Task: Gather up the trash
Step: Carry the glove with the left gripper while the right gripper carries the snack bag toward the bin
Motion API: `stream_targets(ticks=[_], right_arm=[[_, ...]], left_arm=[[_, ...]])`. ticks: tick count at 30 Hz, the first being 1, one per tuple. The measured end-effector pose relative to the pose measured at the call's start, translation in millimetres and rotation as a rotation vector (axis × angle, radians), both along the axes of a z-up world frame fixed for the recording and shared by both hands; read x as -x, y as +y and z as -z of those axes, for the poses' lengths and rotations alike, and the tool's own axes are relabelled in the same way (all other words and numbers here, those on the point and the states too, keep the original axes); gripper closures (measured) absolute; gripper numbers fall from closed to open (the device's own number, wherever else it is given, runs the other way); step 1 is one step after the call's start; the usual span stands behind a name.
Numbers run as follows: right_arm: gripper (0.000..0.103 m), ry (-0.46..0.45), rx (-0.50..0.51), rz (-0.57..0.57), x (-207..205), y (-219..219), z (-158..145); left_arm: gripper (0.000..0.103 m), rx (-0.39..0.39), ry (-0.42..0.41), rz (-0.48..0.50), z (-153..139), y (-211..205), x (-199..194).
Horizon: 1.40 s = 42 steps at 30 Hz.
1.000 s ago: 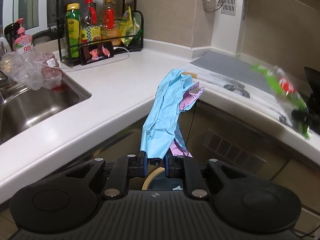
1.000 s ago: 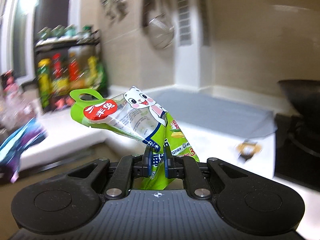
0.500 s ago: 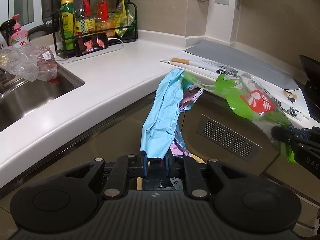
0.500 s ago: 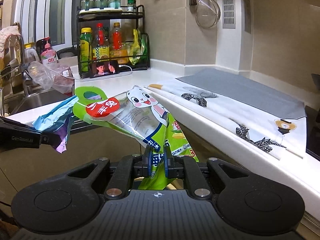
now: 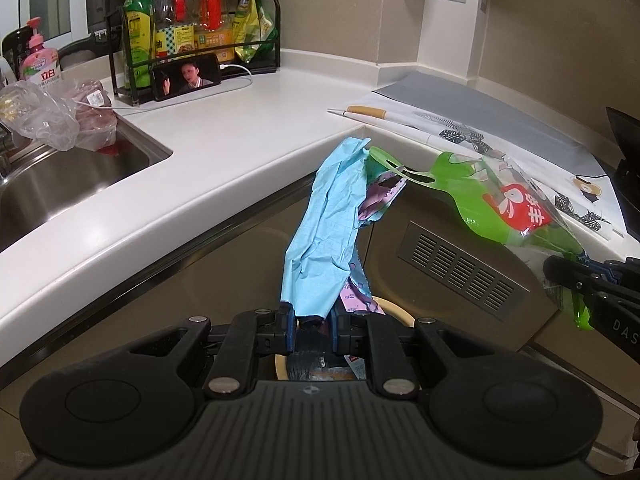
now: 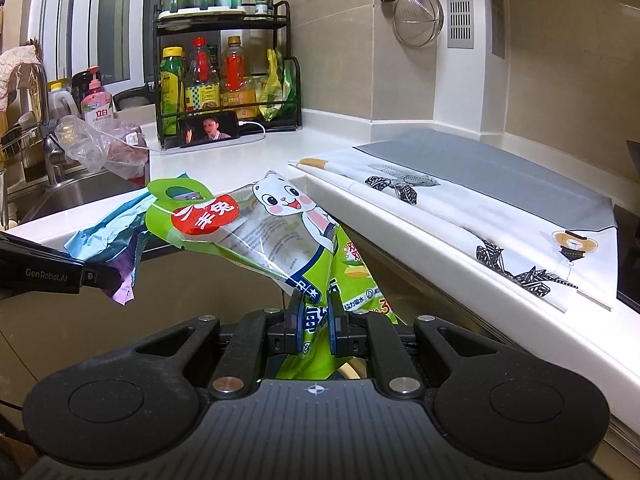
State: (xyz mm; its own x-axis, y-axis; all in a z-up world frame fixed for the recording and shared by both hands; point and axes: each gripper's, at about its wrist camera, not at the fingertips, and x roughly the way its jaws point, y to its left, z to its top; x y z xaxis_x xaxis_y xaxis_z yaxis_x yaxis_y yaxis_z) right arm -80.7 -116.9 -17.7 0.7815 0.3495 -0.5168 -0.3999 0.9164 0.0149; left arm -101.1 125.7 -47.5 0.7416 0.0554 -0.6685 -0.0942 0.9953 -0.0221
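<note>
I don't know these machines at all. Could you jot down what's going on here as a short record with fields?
Place: kitchen counter beside a sink
Left gripper: shut on a blue wrapper
Right gripper: shut on a green snack bag
Below the left gripper: a bin with rubbish, partly hidden
On the counter: bottle rack, phone playing video

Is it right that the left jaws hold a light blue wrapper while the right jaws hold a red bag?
Not quite: the right gripper holds a green bag, with only a red label, as the right wrist view shows. The left gripper does hold the light blue wrapper.
</note>
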Motion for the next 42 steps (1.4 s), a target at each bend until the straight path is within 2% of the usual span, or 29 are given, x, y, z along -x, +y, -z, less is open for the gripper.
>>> stream_targets(ticks=[24,42], right_arm=[[0.091,0.007,-0.001,-0.001,2,1,2],[0.091,0.065,0.009,-0.003,-13,7,14]], left_arm=[[0.086,-0.008,0.005,0.019,4,0,0],[0.086,0.01,0.089,-0.002,23,6,-19]])
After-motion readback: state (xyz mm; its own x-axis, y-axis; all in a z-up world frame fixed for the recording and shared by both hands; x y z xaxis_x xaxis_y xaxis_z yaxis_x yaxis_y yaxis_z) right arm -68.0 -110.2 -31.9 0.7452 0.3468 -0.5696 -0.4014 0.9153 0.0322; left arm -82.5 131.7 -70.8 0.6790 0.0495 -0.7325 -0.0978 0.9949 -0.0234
